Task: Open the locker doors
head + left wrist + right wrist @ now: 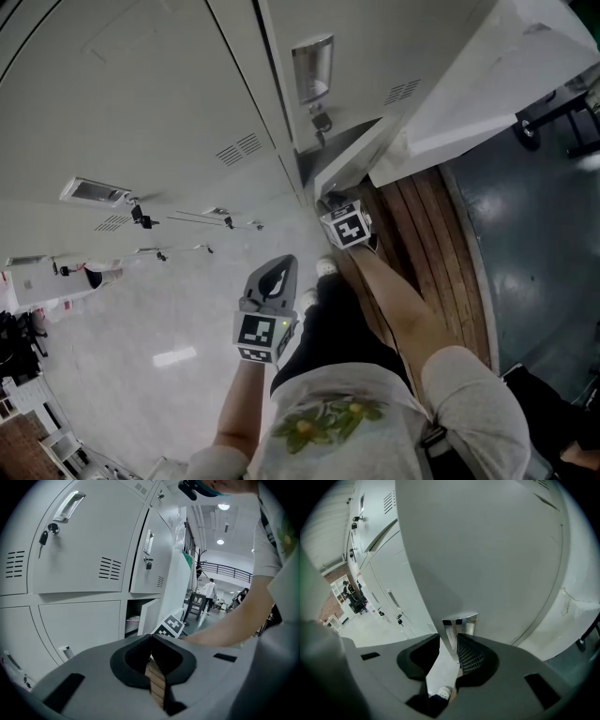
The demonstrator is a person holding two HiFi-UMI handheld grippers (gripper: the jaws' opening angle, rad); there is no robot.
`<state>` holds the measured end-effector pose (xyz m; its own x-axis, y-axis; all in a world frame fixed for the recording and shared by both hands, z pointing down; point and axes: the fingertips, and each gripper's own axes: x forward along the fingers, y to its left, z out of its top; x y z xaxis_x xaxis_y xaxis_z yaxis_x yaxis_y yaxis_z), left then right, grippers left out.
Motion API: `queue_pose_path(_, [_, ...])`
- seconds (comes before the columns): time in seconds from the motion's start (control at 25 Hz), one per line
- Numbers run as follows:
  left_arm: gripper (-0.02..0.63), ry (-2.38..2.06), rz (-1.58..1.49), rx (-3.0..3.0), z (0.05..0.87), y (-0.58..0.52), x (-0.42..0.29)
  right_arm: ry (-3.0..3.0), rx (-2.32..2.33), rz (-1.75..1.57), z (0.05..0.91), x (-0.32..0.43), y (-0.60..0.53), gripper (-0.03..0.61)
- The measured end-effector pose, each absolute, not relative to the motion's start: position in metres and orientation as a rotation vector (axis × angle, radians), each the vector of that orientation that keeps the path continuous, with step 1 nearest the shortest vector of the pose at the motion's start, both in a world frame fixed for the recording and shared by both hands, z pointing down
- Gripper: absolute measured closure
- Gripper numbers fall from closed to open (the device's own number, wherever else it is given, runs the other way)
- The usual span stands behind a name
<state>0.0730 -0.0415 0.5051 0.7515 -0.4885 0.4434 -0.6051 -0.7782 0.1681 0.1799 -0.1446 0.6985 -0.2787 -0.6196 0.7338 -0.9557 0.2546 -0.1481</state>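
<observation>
1. Grey-white sheet metal makes up the bank of lockers (122,103). The fronts are flat and smooth with rounded corners, and each is cut with short louvre slots (110,568).
2. One tall upper door (487,84) stands swung out over the floor as a plain matte slab.
3. Below it is the locker door (487,550) I am working on, part-way out from its frame. In the left gripper view it (147,616) shows ajar, low in the bank.
4. Brown plank floor (422,225) runs along the foot of the lockers in narrow, straight boards.
5. My right hand-held gripper (451,641) sits at that low door's free edge. Its jaws are part closed, with the thin metal edge clamped between the black pads, and one pad shows a fine mesh texture.
6. My left hand-held gripper (151,641) hangs near my leg, well away from the lockers, with its jaws closed together and nothing between them.
7. A chrome latch plate (461,620) gleams on the door edge just beyond my right jaws.
8. A small key (43,538) hangs under a recessed chrome handle (68,506).
</observation>
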Motion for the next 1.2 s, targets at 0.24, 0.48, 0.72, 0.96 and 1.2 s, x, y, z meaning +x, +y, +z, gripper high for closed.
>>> queue_pose_path(0.24, [0.586, -0.823, 0.564, 2.655, 0.505, -0.038, 0.080, -1.982, 1.420, 0.812, 0.699, 0.182, -0.137, 0.451])
queue_pose_path(0.48, [0.586, -0.790, 0.586, 2.658, 0.507, -0.033, 0.087, -1.979, 1.411, 0.824, 0.699, 0.185, -0.131, 0.451])
queue_pose_path(0.72, [0.586, -0.777, 0.560, 2.681, 0.502, -0.032, 0.094, -1.974, 1.413, 0.828, 0.698, 0.189, -0.123, 0.451])
queue_pose_path(0.96, [0.586, -0.762, 0.558, 2.684, 0.502, -0.029, 0.098, -1.965, 1.429, 0.842, 0.699, 0.192, -0.117, 0.451])
queue_pose_path(1.2, [0.586, -0.734, 0.592, 2.672, 0.507, -0.022, 0.098, -1.951, 1.436, 0.848, 0.699, 0.196, -0.111, 0.451])
